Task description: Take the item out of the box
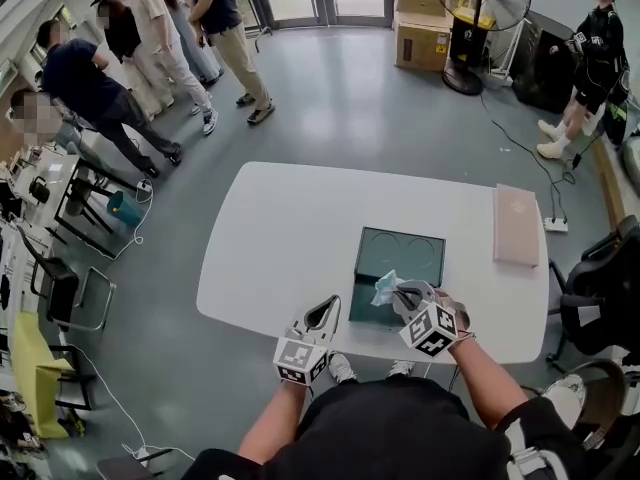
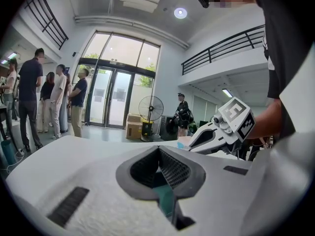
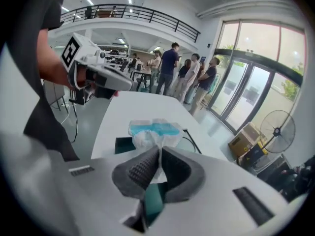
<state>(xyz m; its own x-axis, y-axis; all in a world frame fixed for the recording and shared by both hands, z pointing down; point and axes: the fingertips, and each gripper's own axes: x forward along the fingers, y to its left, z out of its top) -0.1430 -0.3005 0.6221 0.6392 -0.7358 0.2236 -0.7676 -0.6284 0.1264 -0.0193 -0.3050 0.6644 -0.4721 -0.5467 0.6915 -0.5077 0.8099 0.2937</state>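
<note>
**A:** What have the right gripper (image 3: 158,154) jaws got?

**B:** They are pinched tight on the white edge of a soft packet (image 3: 154,131), a white wrap with pale blue showing through. Only that thin edge sits between the pads. The rest of the packet bulges out just ahead of the tips.

**A:** And the box?

**B:** The dark green box (image 3: 125,144) lies just past the packet and lower down, with its top open. In the head view, the packet (image 1: 385,287) hangs at the tips of the right gripper (image 1: 402,294), over the box's (image 1: 400,258) near left corner. I can't tell whether it is fully clear of the rim.

**A:** What about the other gripper?

**B:** The left gripper (image 2: 158,149) has its jaws together with nothing between them. In the head view, the left gripper (image 1: 328,308) is off to the left of the right jaws and apart from the box. Its tips are over the near edge of the white table (image 1: 270,228).

**A:** What is farther out?

**B:** Well to the right of the right jaws and beyond them, a flat pink piece (image 1: 516,224) lies near the table's far right side, apart from the box. Past the table, a standing fan (image 1: 480,8) and a group of people (image 1: 160,38) are on the grey floor.
</note>
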